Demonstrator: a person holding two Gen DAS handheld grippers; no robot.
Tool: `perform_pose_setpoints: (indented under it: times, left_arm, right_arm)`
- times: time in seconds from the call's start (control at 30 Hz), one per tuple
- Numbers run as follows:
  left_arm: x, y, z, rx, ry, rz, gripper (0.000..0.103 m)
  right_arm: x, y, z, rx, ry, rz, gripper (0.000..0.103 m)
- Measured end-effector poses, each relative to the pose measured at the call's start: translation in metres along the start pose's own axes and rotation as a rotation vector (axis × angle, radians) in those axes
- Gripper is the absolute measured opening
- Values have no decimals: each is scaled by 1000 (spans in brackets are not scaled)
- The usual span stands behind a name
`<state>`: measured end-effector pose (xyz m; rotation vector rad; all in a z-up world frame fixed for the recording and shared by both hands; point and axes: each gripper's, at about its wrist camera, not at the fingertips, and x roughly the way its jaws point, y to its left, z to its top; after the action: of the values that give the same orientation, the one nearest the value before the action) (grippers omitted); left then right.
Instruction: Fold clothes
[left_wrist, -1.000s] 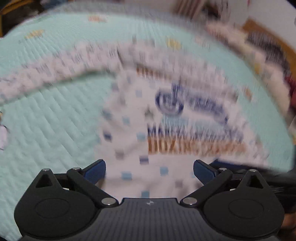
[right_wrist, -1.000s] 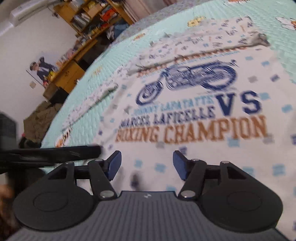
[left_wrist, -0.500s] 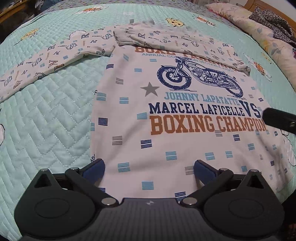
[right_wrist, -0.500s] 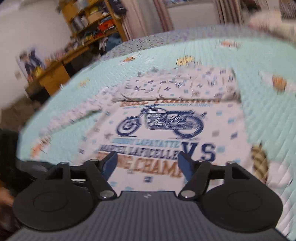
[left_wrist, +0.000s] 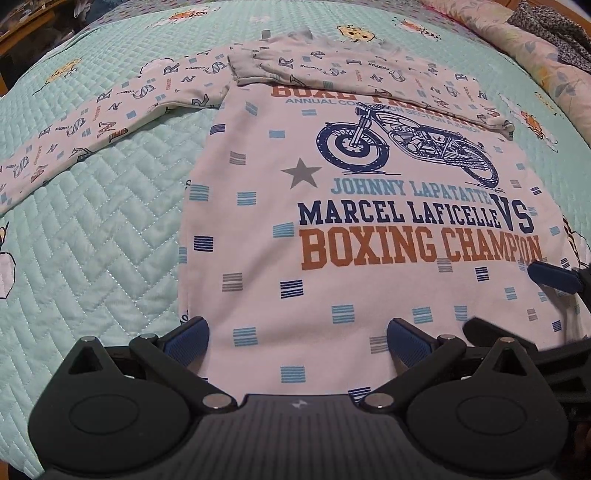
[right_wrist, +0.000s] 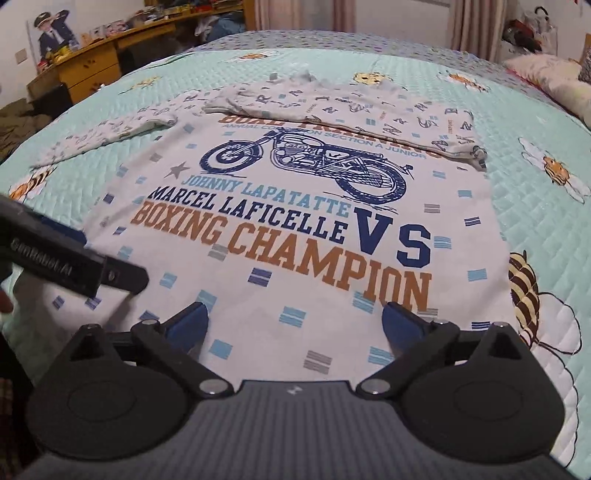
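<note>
A white long-sleeved shirt (left_wrist: 369, 288) (right_wrist: 295, 258) with a blue motorcycle print and "BOXING CHAMPION" lettering lies flat, front up, on the bed. One sleeve (left_wrist: 369, 77) is folded across the chest. The other sleeve (left_wrist: 92, 122) stretches out to the left. My left gripper (left_wrist: 297, 336) hovers open over the hem near the shirt's left side. My right gripper (right_wrist: 295, 321) is over the hem further right, its jaws opening wide with only flat cloth below them. One right finger (left_wrist: 550, 277) shows at the left wrist view's edge.
A mint quilted bedspread (left_wrist: 92, 240) with bee prints surrounds the shirt. Pillows (left_wrist: 535, 48) lie at the far right. A wooden desk (right_wrist: 85, 62) and clutter stand beyond the bed's far left corner. My left gripper's arm (right_wrist: 74, 266) crosses the right wrist view's left side.
The right gripper's jaws have spread wider, and its view has swung from tilted to square on the shirt. The left wrist view has gone from blurred to steady over the hem.
</note>
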<state>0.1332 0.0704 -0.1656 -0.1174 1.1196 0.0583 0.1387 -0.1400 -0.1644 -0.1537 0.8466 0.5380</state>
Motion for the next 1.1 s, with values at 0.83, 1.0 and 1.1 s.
perform_pose_setpoints:
  times: [0.83,1.0,1.1]
  left_arm:
    - [-3,-4,3,7,4,31,102]
    - [-18,-11,4,33,-35,37,86]
    - [-31,-23,6,57,-67,-3,83]
  right_arm:
    - [-42,-57,-27,329,-92,114,79]
    - [-57,-68,-29,363,-167,129,73]
    - [-60,-77,-33,388,-190,118,66]
